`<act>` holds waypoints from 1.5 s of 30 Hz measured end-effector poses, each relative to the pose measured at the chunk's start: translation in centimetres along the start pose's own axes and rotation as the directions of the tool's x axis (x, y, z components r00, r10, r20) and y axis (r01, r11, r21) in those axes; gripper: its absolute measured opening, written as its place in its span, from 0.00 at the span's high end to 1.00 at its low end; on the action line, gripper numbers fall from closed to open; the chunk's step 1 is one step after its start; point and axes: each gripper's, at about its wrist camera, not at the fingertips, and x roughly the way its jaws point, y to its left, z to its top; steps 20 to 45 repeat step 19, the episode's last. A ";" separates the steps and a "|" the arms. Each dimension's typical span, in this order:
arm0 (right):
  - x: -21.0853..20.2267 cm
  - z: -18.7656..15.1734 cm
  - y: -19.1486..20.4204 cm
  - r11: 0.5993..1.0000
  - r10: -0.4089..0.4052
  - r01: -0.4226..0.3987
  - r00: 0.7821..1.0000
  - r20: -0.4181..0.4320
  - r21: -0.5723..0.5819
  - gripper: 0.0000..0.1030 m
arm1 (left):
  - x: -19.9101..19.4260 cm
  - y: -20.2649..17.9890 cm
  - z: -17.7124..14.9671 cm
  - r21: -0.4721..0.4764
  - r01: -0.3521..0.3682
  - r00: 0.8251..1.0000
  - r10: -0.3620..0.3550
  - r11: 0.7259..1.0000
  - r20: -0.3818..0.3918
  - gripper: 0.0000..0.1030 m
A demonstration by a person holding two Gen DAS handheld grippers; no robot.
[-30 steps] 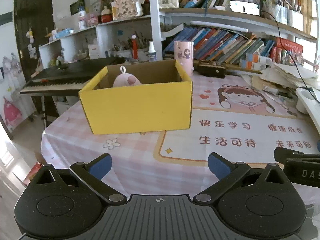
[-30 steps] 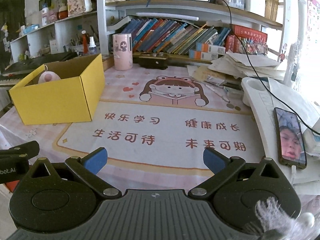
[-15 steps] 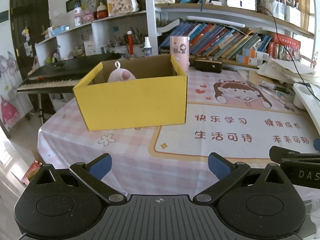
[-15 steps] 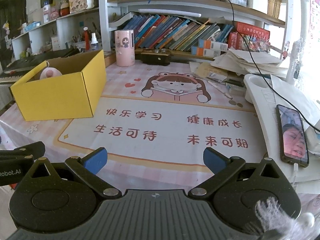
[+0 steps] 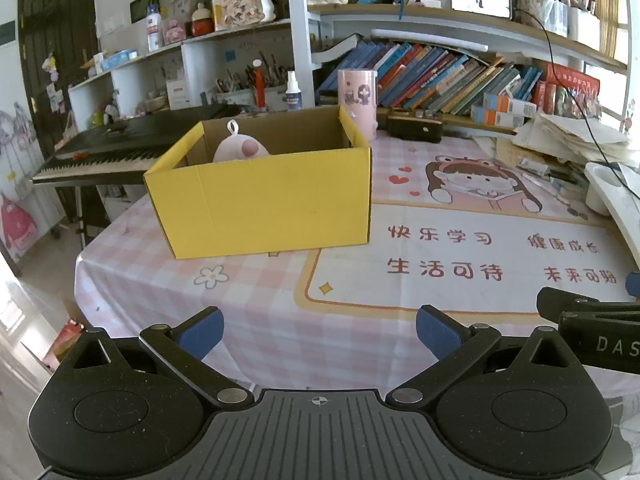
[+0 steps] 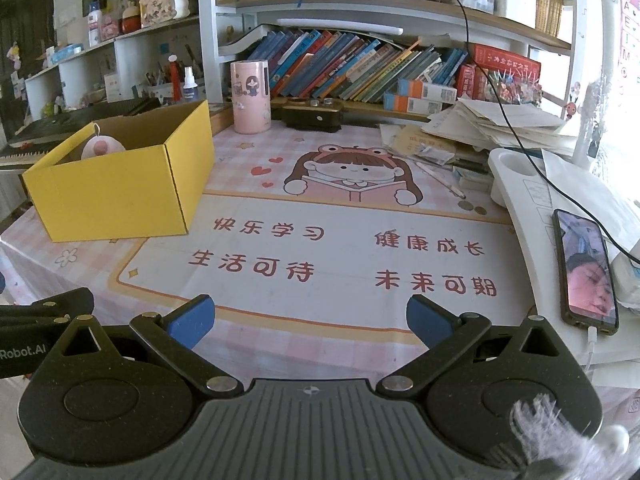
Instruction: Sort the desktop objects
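Observation:
A yellow cardboard box [image 5: 264, 204] stands open on the pink checked tablecloth, with a pink plush toy [image 5: 239, 148] inside it. In the right wrist view the same box [image 6: 120, 188] sits at the left with the plush toy [image 6: 102, 147] showing over its rim. My left gripper [image 5: 318, 330] is open and empty, low over the table's near edge, well short of the box. My right gripper [image 6: 310, 314] is open and empty too, above the printed desk mat [image 6: 340, 248]. The right gripper's body [image 5: 592, 332] shows at the left view's right edge.
A pink cylinder holder [image 6: 251, 96] and a dark case [image 6: 312, 114] stand at the back by the bookshelf. Loose papers [image 6: 492, 124], a white tray [image 6: 520, 176] and a phone [image 6: 586, 268] on a cable lie at the right. A keyboard piano [image 5: 120, 148] is beyond the table's left edge.
Both grippers have drawn back and risen slightly, so the box and mat sit a little lower and farther in view. Both stay open and empty.

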 end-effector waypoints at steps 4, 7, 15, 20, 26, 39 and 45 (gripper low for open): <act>-0.1 0.0 0.2 1.000 0.005 -0.005 1.000 0.001 -0.001 0.00 | 0.0 0.0 -0.1 -0.002 0.000 1.000 0.000 1.000 -0.003 0.00; -0.1 0.0 0.3 1.000 0.007 -0.007 1.000 0.000 -0.002 0.00 | 0.0 0.0 -0.3 -0.004 0.000 1.000 0.000 1.000 -0.005 0.00; 0.0 0.0 0.3 1.000 0.008 -0.008 1.000 -0.001 -0.001 0.00 | -0.2 -0.1 -0.3 0.008 -0.006 1.000 0.006 1.000 -0.002 0.00; 0.0 0.0 0.2 1.000 0.009 -0.009 1.000 -0.002 -0.002 0.00 | -0.1 -0.1 -0.2 0.006 -0.004 1.000 0.004 1.000 -0.004 0.00; 0.0 0.0 0.2 1.000 0.009 -0.009 1.000 -0.002 -0.002 0.00 | -0.1 -0.1 -0.2 0.006 -0.004 1.000 0.004 1.000 -0.004 0.00; 0.0 0.0 0.2 1.000 0.009 -0.009 1.000 -0.002 -0.002 0.00 | -0.1 -0.1 -0.2 0.006 -0.004 1.000 0.004 1.000 -0.004 0.00; 0.0 0.0 0.2 1.000 0.009 -0.009 1.000 -0.002 -0.002 0.00 | -0.1 -0.1 -0.2 0.006 -0.004 1.000 0.004 1.000 -0.004 0.00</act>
